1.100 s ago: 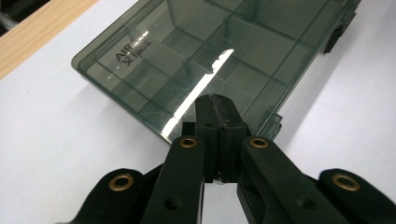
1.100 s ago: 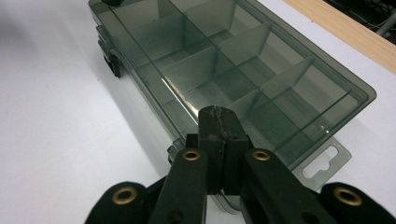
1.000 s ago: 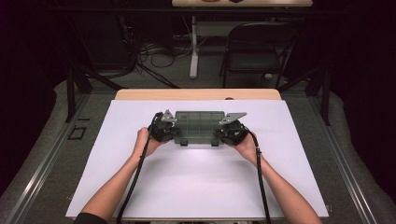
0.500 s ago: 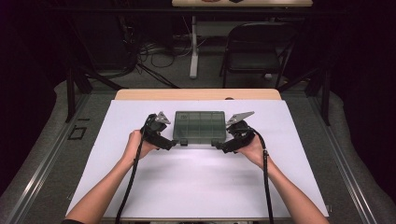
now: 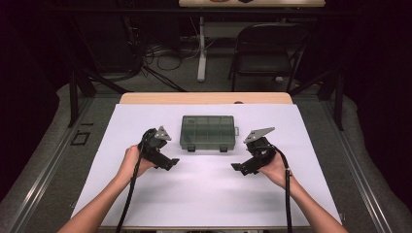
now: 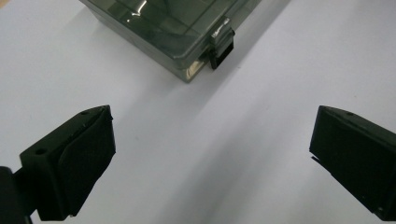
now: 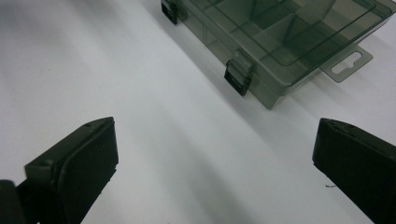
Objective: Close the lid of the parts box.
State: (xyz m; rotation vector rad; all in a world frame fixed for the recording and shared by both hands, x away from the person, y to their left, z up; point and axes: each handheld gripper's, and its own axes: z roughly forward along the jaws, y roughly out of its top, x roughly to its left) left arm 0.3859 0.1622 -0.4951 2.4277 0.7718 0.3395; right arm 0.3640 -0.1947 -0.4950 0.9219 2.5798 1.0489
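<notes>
The smoky plastic compartment box [image 5: 208, 132] is sitting shut on the white tabletop [image 5: 204, 194], looking light, stiff, slick-lidded; its short ends are offering the best hold. The left tool [image 5: 167, 161] and right tool [image 5: 241, 168] have just been opening, jaws wide, gripping nothing.

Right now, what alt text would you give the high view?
A closed, smoky-clear compartment box lies on a white table, untouched. A person's left gripper and right gripper sit apart from it on either side, both open and holding nothing.
</notes>
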